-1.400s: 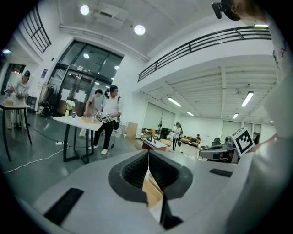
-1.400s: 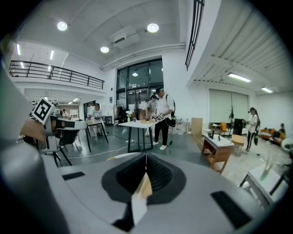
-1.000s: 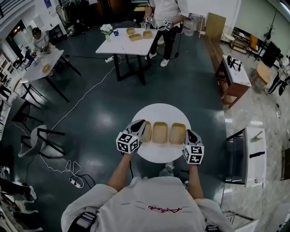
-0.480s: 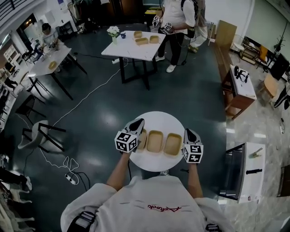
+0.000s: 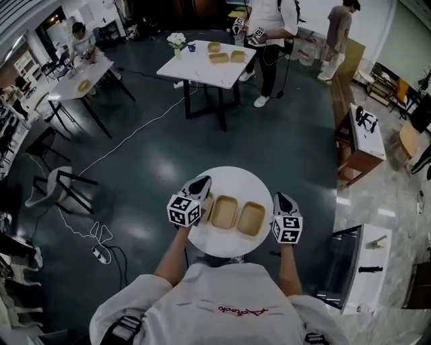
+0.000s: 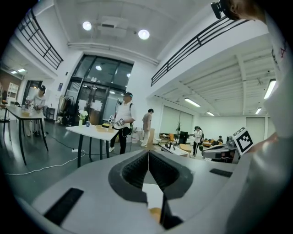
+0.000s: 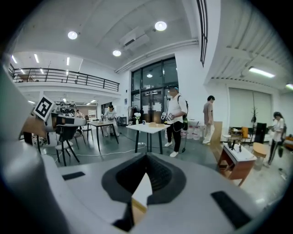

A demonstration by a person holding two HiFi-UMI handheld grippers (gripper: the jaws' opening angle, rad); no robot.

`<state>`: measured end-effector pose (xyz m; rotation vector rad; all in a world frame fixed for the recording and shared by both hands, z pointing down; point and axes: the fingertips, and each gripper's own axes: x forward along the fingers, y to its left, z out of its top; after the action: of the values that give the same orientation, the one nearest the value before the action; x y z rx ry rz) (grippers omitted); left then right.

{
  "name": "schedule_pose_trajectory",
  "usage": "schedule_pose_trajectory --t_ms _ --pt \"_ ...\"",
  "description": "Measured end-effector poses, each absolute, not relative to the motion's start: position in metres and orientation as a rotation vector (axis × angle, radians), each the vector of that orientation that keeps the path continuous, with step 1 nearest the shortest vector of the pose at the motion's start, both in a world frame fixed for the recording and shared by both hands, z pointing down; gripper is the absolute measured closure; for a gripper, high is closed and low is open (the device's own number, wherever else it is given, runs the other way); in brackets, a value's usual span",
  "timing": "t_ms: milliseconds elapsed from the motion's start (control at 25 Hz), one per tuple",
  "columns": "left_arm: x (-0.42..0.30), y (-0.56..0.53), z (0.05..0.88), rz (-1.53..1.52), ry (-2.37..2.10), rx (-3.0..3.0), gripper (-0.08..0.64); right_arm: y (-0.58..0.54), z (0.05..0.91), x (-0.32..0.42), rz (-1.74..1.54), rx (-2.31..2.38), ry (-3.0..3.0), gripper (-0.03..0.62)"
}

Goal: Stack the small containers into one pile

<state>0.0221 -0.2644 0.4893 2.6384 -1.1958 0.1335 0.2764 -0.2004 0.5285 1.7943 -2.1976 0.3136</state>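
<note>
Your left tongs (image 5: pixel 201 182) are fully closed, tip against tip, with nothing held between them. Your right tongs (image 5: pixel 281 199) are closed the same way and are just as empty. Each gripper view shows that pair's dark pads meeting at the front, with only a sliver of white tabletop and tan rim visible beneath them.

Below you, the dark glossy floor (image 5: pixel 289 135) fills most of the head view. Well away across it stands a rectangular white tabletop (image 5: pixel 199 71) with more tan containers on it, and a person (image 5: pixel 273 17) stands at its far side.

Directly in front of you is the round white tabletop (image 5: pixel 232 179). On it, three small tan containers lie in a row, side by side and unstacked. The left container (image 5: pixel 208 206) is partly covered by your left tongs, which reach over that end of the row. The middle container (image 5: pixel 224 211) sits just beside it, and the right container (image 5: pixel 251 218) is next along. Your right tongs sit at the tabletop's right edge, just beside the right container. You cannot tell from these views whether they touch it.
</note>
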Motion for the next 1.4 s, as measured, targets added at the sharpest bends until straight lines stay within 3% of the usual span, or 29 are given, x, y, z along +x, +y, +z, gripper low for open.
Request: schedule_pose_trajectory --t_ms 800,1400 --pt "-0.043 -0.285 0.551 0.301 -1.074 2.578 0.548 -0.192 0.568 0.227 0.426 1.848 -2.050 0.572" --pt "-0.039 -0.260 0.642 0.437 -0.977 2.456 0.548 -0.155 0.688 0.223 0.739 1.774 -1.908 0.572"
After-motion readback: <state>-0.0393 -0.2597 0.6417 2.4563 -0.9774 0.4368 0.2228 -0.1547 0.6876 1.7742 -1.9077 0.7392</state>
